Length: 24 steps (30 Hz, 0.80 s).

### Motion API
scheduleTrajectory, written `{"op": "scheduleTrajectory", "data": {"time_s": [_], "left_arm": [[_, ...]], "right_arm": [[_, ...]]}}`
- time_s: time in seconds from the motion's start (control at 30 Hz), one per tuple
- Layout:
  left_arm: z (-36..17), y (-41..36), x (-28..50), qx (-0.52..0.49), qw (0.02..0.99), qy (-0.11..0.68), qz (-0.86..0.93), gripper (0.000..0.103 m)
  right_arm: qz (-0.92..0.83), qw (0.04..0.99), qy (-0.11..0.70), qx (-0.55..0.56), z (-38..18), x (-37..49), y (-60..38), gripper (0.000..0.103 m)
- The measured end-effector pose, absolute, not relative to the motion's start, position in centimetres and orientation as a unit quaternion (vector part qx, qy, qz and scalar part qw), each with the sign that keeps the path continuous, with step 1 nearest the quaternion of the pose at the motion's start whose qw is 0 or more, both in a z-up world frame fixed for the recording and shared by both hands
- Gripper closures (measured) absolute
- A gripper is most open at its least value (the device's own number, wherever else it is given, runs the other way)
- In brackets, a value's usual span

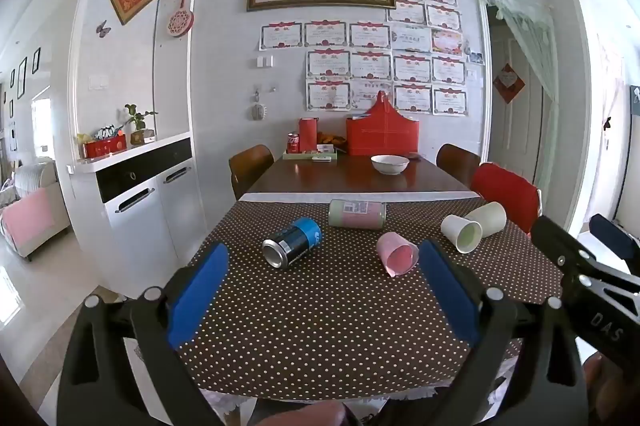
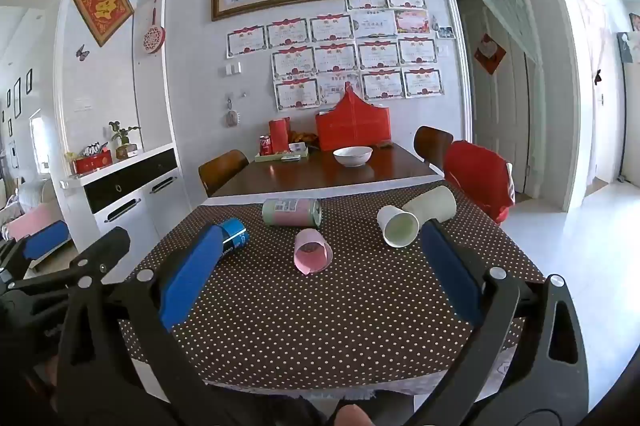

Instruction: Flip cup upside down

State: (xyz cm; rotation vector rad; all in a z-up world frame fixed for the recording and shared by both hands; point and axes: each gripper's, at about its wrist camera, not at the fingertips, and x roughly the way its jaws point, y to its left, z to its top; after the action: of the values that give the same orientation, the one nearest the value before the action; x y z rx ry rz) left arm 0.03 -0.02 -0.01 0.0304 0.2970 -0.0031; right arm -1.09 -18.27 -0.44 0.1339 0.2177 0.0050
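Observation:
A pink paper cup (image 1: 396, 253) lies on its side on the dotted tablecloth (image 1: 320, 306), mouth toward me; it also shows in the right wrist view (image 2: 312, 251). Two white paper cups lie on their sides to its right, the nearer (image 1: 462, 232) (image 2: 397, 225) with its mouth toward me, the farther (image 1: 488, 218) (image 2: 434, 204) behind it. My left gripper (image 1: 322, 268) is open and empty, held above the near table, short of the pink cup. My right gripper (image 2: 324, 252) is open and empty, likewise short of the cups.
A blue can (image 1: 293, 242) (image 2: 234, 237) lies on its side at left. A pink and green can (image 1: 357, 213) (image 2: 292, 212) lies behind the cups. A white bowl (image 1: 390, 163), a red box (image 1: 382, 134) and a tray stand on the far table. Chairs flank the table.

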Motion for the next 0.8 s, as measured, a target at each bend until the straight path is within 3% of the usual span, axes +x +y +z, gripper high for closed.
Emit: {"op": "scheduleTrajectory", "data": {"time_s": [0.53, 0.6, 0.8], "left_arm": [[0.00, -0.18, 0.09, 0.021, 0.990, 0.141, 0.002, 0.008], [-0.19, -0.12, 0.13, 0.022, 0.990, 0.139, 0.004, 0.004], [-0.14, 0.39, 0.01, 0.005, 0.990, 0.140, -0.008, 0.004]], "right_arm": [[-0.003, 0.992, 0.110, 0.063, -0.40, -0.51, -18.86, 0.006], [-0.007, 0.992, 0.109, 0.065, -0.18, -0.84, -18.75, 0.006], [-0.009, 0.992, 0.110, 0.067, -0.71, -0.62, -19.19, 0.006]]}}
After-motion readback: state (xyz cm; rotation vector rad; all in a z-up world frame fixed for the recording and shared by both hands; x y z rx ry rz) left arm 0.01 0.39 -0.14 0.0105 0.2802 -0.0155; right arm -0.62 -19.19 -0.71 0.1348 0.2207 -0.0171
